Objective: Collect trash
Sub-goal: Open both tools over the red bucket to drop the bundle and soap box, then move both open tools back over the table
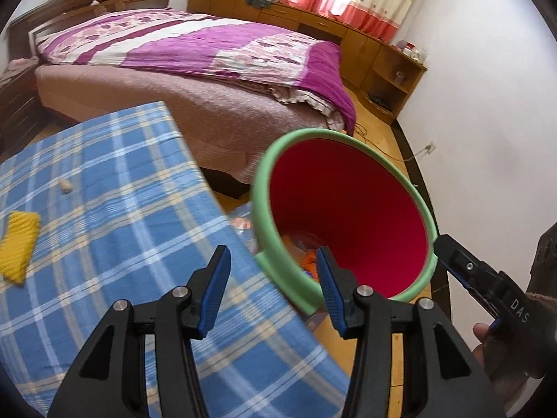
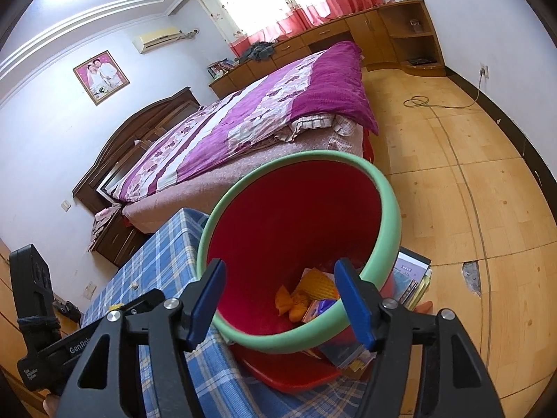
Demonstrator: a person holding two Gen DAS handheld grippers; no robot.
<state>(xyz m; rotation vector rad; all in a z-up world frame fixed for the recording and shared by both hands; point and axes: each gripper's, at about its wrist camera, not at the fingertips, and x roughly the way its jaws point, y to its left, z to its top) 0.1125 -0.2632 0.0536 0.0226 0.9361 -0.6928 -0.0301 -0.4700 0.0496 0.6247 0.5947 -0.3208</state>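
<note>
Right wrist view: one trash bin (image 2: 296,216), red inside with a green rim, centre frame, tilted with its mouth toward the camera, at the edge of the worktop (image 2: 167,254) with the blue plaid cloth. Trash in the bin (image 2: 313,296): orange and yellow wrappers plus a purple-blue packet, several pieces, exact count unclear. Right hand-held gripper (image 2: 278,299), lower centre, jaws well apart; the right blue pad sits at the green rim, the left pad is over the bin's left rim, and whether either one presses is unclear. Nothing is seen pinched between the pads.

Left wrist view: same bin (image 1: 348,216) at centre right, just off the worktop (image 1: 122,209) corner. Left hand-held gripper (image 1: 275,278), bottom centre, jaws about half open, empty; its right pad overlaps the near rim, contact unclear. Two items left on the cloth: one yellow ridged piece (image 1: 17,247) at far left, one small beige scrap (image 1: 65,185) above it. The right hand-held gripper appears from the lower right edge, tip at the bin's right rim, a fingertip (image 1: 482,331) on its handle.

Outward: one bed (image 1: 195,45) with a purple cover in the upper half, books (image 2: 414,275) on the wooden floor (image 2: 452,191) beside the bin.
</note>
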